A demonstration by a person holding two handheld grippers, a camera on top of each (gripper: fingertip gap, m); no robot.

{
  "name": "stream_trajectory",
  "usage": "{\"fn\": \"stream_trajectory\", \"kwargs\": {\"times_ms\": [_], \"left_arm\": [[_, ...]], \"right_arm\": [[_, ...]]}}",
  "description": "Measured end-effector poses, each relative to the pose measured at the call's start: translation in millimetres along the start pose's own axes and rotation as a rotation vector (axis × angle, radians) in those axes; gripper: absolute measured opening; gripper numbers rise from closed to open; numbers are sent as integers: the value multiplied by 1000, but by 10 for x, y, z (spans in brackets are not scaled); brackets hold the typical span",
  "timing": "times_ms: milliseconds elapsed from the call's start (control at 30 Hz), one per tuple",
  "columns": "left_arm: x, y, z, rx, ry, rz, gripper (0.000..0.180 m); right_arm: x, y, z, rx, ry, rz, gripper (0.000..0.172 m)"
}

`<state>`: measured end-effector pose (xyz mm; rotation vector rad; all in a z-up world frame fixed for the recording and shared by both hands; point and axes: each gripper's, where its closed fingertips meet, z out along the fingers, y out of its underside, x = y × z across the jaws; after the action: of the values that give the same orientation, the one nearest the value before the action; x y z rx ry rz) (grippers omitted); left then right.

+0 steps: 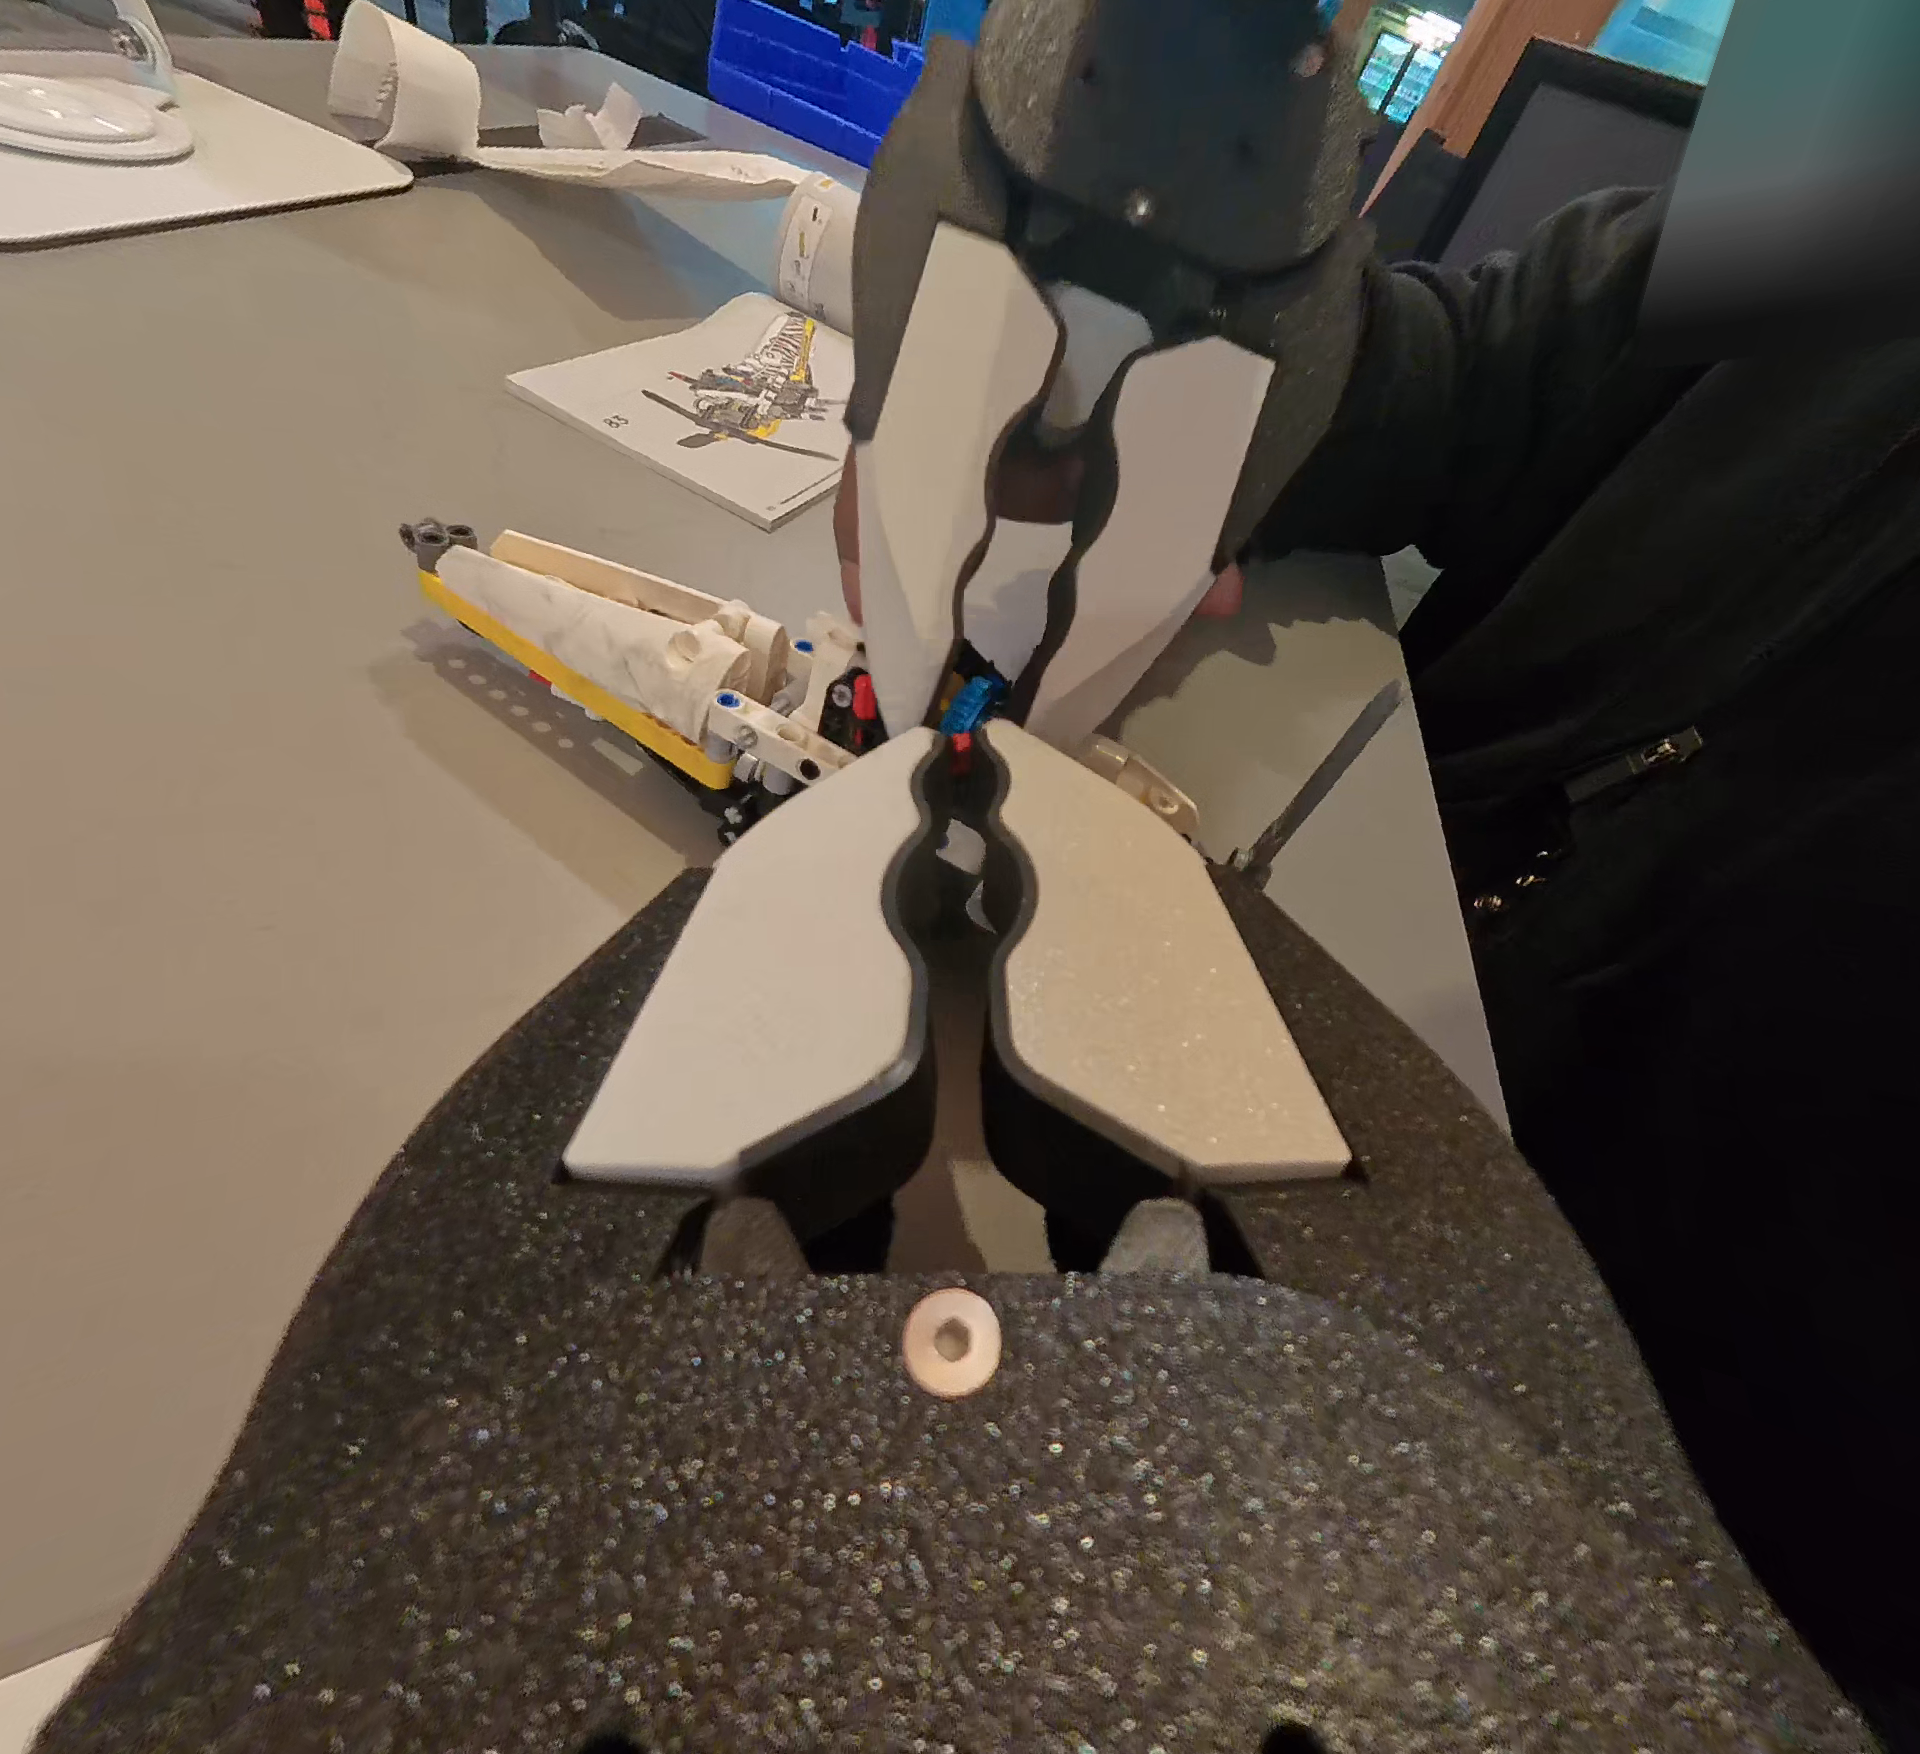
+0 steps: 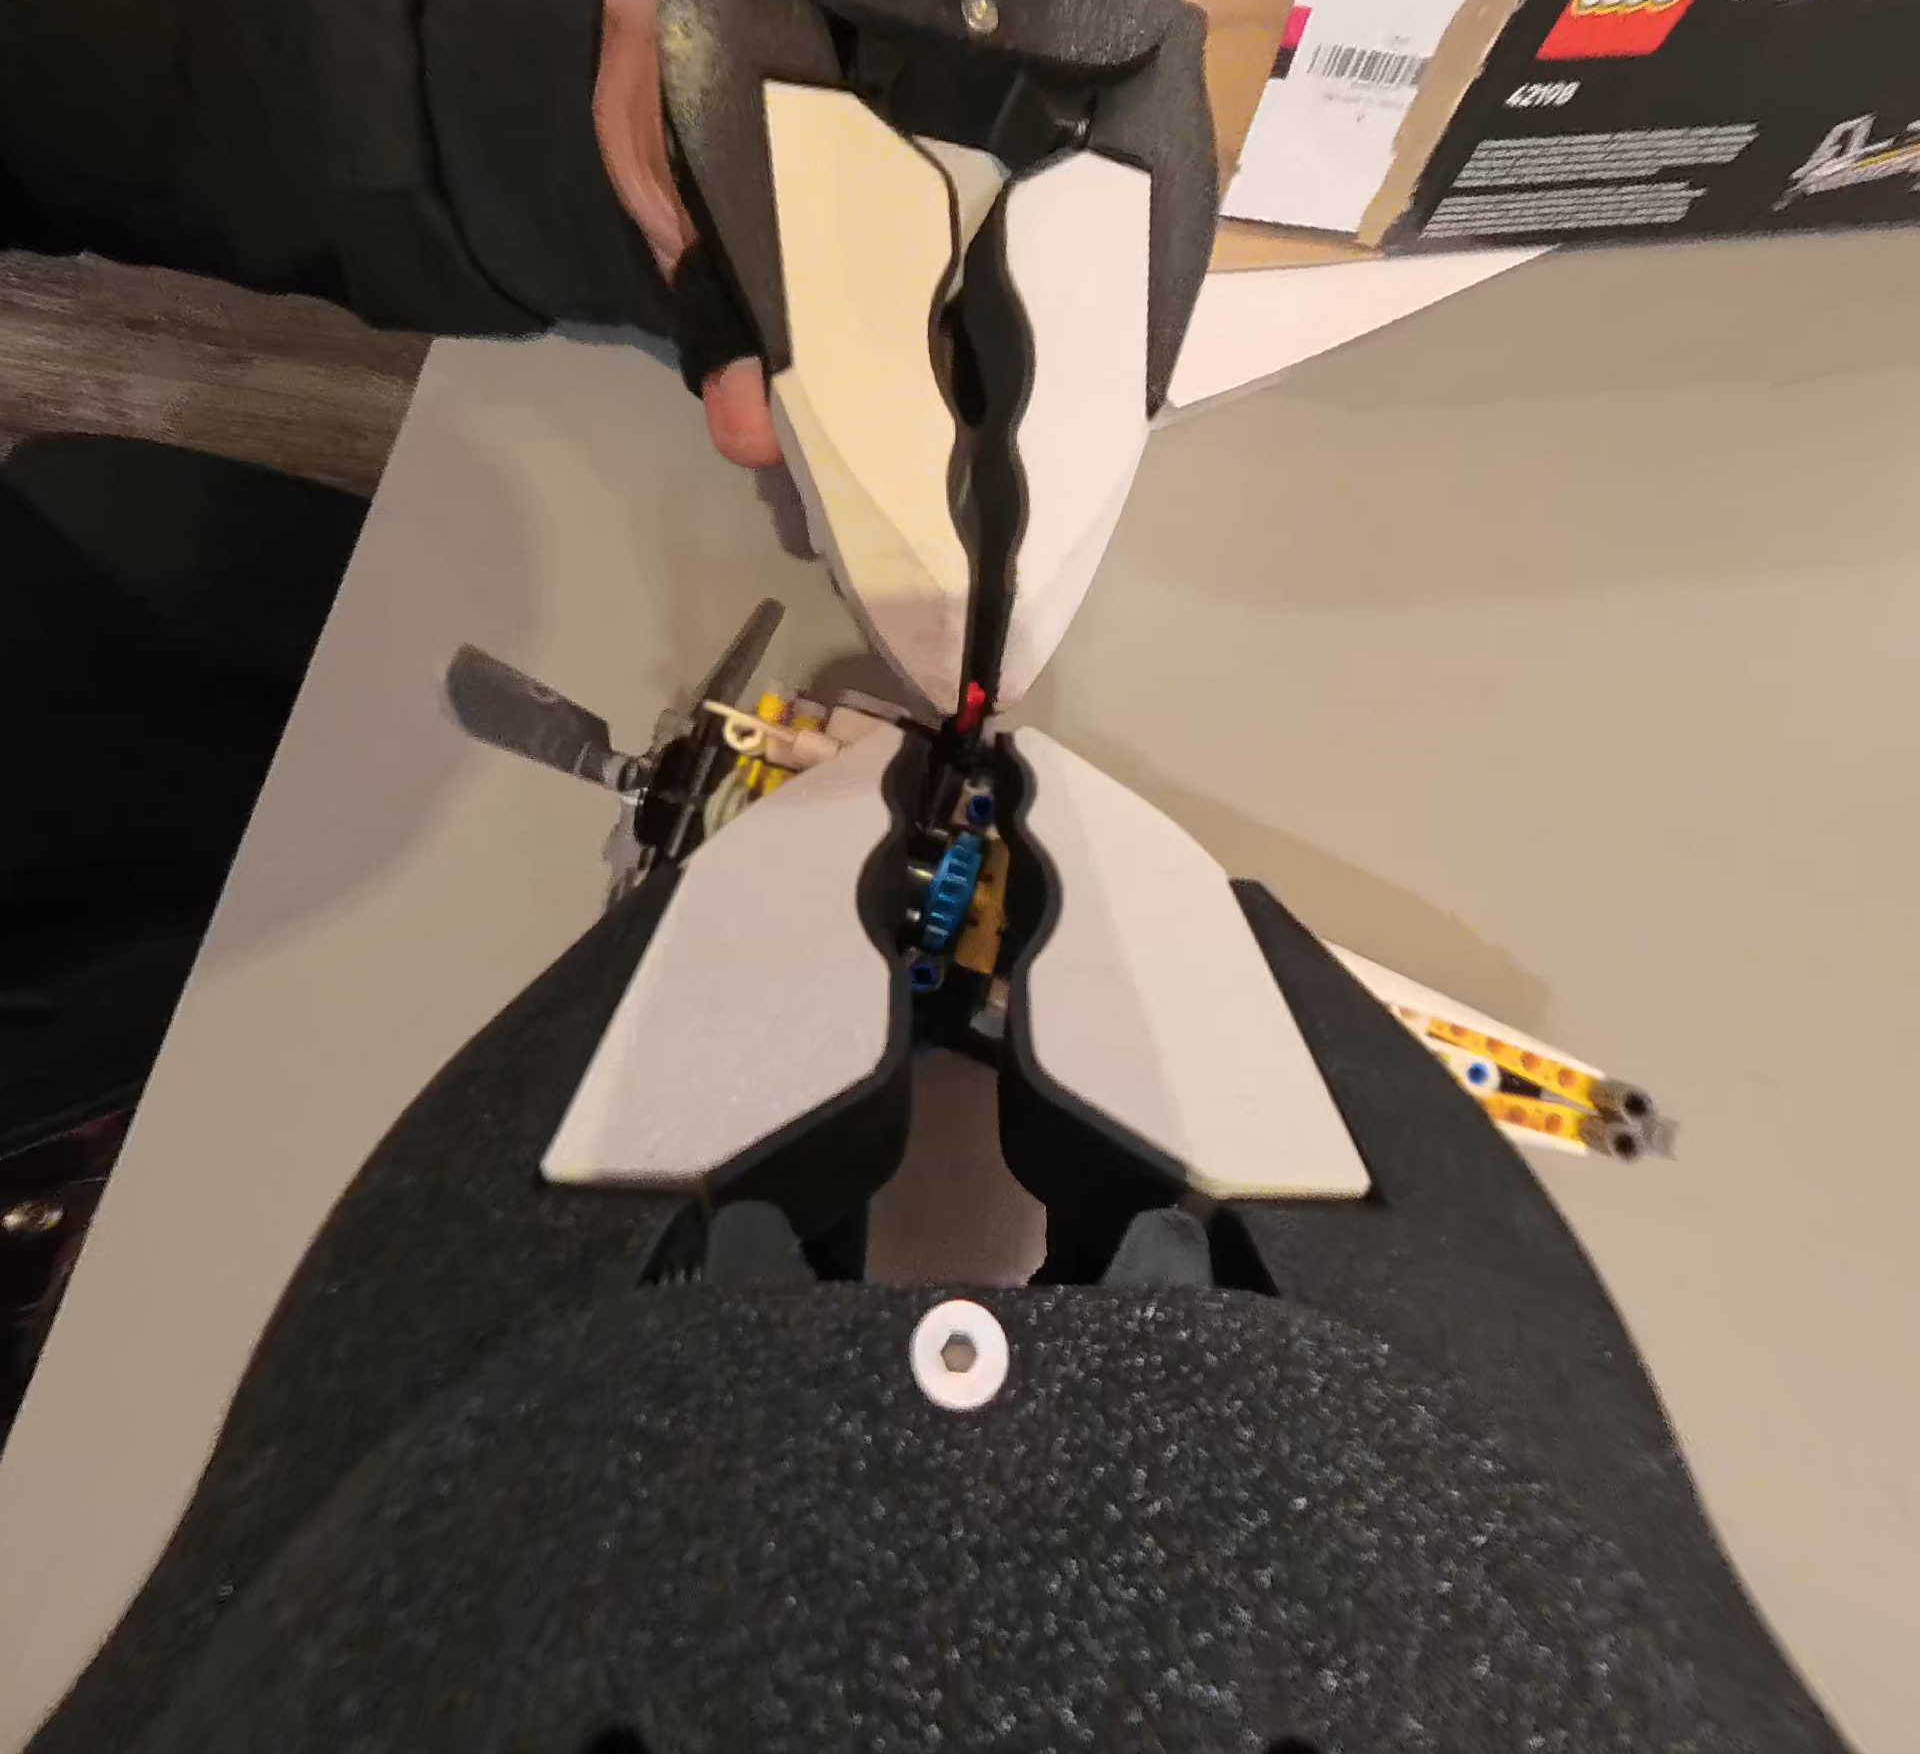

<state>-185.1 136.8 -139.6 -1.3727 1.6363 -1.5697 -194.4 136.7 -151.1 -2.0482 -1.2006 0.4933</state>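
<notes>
Left gripper (image 1: pixel 958 740): clenched on red pin (image 1: pixel 961 748), frame centre.
Right gripper (image 2: pixel 961 743): tips parted, straddling model (image 1: pixel 623 655), grip unclear.

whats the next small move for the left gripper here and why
Likely ease the left gripper down a touch: its tips pinch a red pin over the model by the blue gear, and the right gripper is open.
</notes>
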Motion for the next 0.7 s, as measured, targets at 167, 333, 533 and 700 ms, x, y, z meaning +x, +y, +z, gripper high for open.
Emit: {"fn": "stream_trajectory", "kwargs": {"times_ms": [167,333,533,700], "left_arm": [[44,23,19,-13,11,27,5],[74,29,20,-14,16,51,4],[32,7,11,-2,-16,51,4],[63,19,22,-11,-14,81,4]], "right_arm": [[-44,-9,34,19,-51,20,14],[-82,6,33,8,-74,8,12],[-41,12,22,-66,12,-22,8],[-77,39,17,-69,-52,-18,7]]}}
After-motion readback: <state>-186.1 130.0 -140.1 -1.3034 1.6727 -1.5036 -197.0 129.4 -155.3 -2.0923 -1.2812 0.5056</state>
